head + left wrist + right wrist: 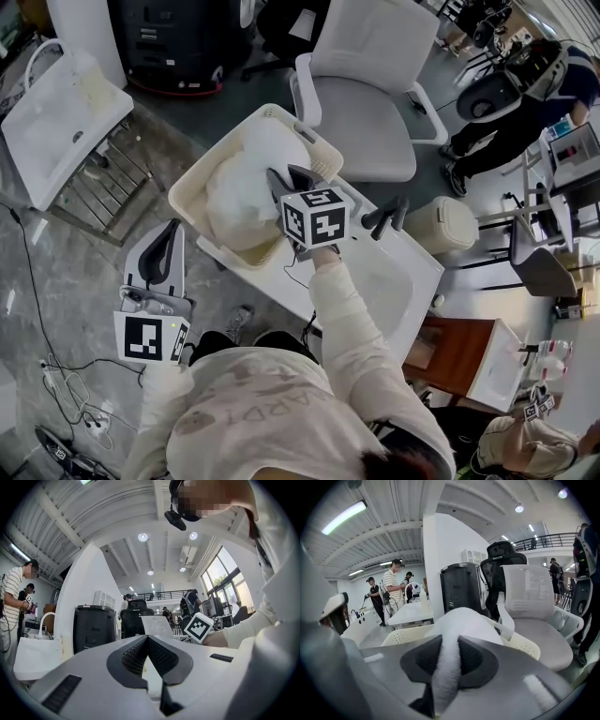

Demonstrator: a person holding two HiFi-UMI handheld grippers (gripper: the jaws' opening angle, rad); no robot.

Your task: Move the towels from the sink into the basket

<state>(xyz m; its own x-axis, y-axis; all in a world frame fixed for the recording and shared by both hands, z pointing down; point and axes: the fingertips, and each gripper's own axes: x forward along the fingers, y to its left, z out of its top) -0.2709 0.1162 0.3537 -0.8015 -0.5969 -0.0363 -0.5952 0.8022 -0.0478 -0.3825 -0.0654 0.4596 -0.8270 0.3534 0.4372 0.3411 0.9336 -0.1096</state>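
Note:
In the head view a cream perforated basket (pixel 208 157) stands left of the white sink (pixel 417 281) and holds a heap of white towels (pixel 242 187). My right gripper (pixel 281 180) reaches over the basket's near side, shut on a fold of white towel (pixel 464 620) that runs between its pads (pixel 476 656) and on into the basket (pixel 525 646). My left gripper (pixel 172 228) hangs low at the left, away from basket and sink, pointing up. In its own view the left gripper (pixel 147 638) is shut with nothing in it.
A white office chair (pixel 366 84) stands just behind the basket. A second sink on a wire stand (pixel 56 112) is at the far left, and a black cabinet (pixel 178 37) stands behind. A small cream bin (pixel 445 225) is right of the sink. Cables (pixel 66 394) lie on the floor.

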